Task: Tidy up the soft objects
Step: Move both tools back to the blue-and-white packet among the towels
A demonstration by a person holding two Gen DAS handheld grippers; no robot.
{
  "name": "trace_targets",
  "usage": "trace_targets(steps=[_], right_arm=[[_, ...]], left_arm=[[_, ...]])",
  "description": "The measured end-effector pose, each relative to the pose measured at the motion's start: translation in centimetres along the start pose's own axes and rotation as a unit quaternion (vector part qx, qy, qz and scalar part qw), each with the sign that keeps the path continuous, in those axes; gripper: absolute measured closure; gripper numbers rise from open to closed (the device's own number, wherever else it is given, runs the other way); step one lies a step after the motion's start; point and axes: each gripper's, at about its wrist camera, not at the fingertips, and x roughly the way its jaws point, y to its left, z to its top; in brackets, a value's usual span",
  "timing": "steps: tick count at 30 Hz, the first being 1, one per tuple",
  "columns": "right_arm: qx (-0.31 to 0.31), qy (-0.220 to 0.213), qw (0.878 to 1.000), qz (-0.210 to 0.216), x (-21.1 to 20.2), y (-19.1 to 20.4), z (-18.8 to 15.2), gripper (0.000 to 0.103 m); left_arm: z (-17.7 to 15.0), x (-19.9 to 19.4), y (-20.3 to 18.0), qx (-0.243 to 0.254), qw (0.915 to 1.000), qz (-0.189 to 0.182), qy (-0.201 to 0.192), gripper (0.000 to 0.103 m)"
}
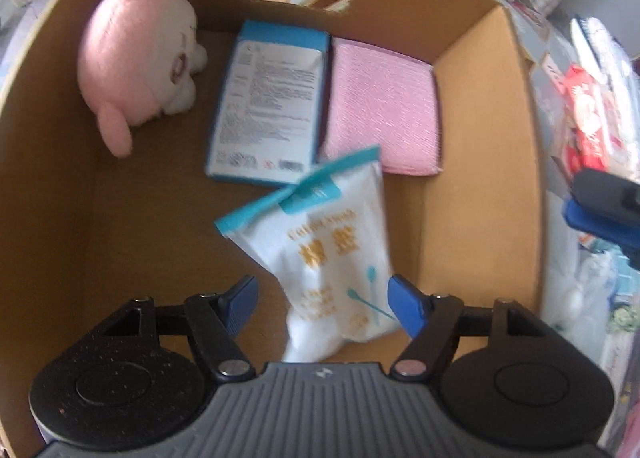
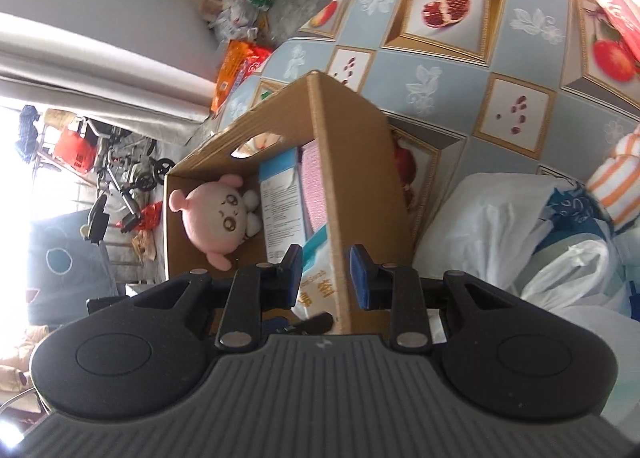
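An open cardboard box (image 1: 480,178) holds a pink plush toy (image 1: 136,66), a blue-and-white pack (image 1: 268,106) and a folded pink cloth (image 1: 384,106). A white bag with a teal top and orange print (image 1: 336,258) lies tilted inside the box, between the fingers of my left gripper (image 1: 322,302). That gripper points down into the box and is open, its left pad well off the bag. My right gripper (image 2: 326,276) hovers over the box's near wall (image 2: 336,218), jaws a narrow gap apart with nothing pressed between them. It also shows beyond the box's right wall as the right gripper (image 1: 604,210).
The box stands on a table with a fruit-patterned cloth (image 2: 460,70). White plastic bags and bundled soft items (image 2: 500,226) lie to the right of the box, with an orange-striped cloth (image 2: 616,178) and a red pack (image 1: 588,114). Floor clutter lies beyond the far edge.
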Motion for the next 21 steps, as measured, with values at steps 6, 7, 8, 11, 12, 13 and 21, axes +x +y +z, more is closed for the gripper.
trace_targets(steps=[6,7,8,11,12,13,21], right_arm=[[0.010,-0.001,1.000,-0.001,0.1,-0.7,-0.5,0.076],[0.011,0.000,1.000,-0.001,0.1,-0.8,-0.6,0.076],[0.012,0.000,1.000,-0.002,0.1,-0.9,-0.6,0.076],[0.015,-0.002,1.000,-0.002,0.0,-1.2,-0.7,0.076],[0.017,-0.003,1.000,-0.003,0.0,-1.3,-0.8,0.076],[0.019,-0.004,1.000,-0.002,-0.1,-1.4,-0.8,0.076],[0.023,-0.010,1.000,0.001,-1.0,-2.7,-1.3,0.073]], left_arm=[[0.7,2.0,0.3,-0.005,0.9999,-0.011,0.001,0.055],[0.6,2.0,0.0,0.004,0.9998,-0.019,-0.006,0.056],[0.5,2.0,-0.3,0.015,0.9995,-0.026,-0.012,0.057],[0.2,2.2,-1.3,0.028,0.9991,-0.029,-0.009,0.056],[0.1,2.5,-1.3,0.023,0.9993,-0.029,-0.003,0.056],[0.1,2.7,-1.2,0.014,0.9994,-0.031,0.003,0.056],[-0.8,2.2,-1.1,-0.002,0.9991,-0.041,-0.013,0.033]])
